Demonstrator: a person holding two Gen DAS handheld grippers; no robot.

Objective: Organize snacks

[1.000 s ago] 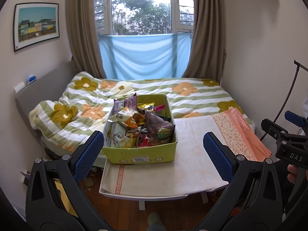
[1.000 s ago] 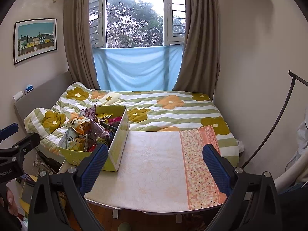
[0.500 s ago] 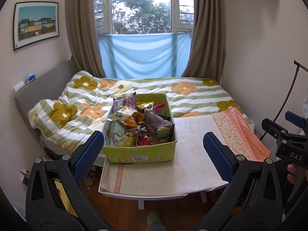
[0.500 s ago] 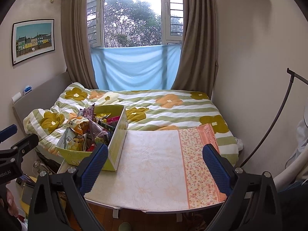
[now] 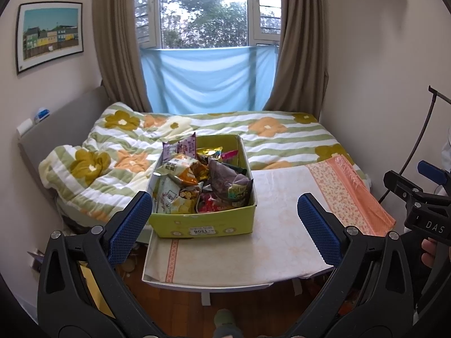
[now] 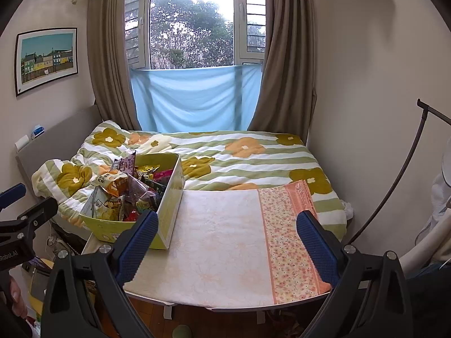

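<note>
Both handheld grippers hang short of the near edge of a small table, fingers spread wide and holding nothing. The left gripper [image 5: 224,222] faces a green box [image 5: 203,226]; the right gripper [image 6: 227,239] faces the bare cloth to the box's right.

Over the past second little has changed: the blue pads [image 5: 129,225] sit at the same spread, and both views have crept only slightly nearer the table. No packet has shifted in that time. To an onlooker this reads as a pause or slow approach, not a grasp.

The table [image 5: 282,250] wears a pale cloth with an orange floral strip [image 6: 287,239] at its right end. The box stands on its left part, crammed with snack packets [image 5: 194,186]: chip bags on the left, a dark purple bag [image 5: 228,181] on the right, smaller wrappers toward the far wall.

Every snack in view lies inside the box, none on the cloth. That fits a finished tidy-up as well as a jumble awaiting sorting; the scene does not settle which.

Beyond the table stretches a bed with a flowered quilt [image 6: 239,157], then a blue sheet [image 6: 191,98] hung under the window.
</note>
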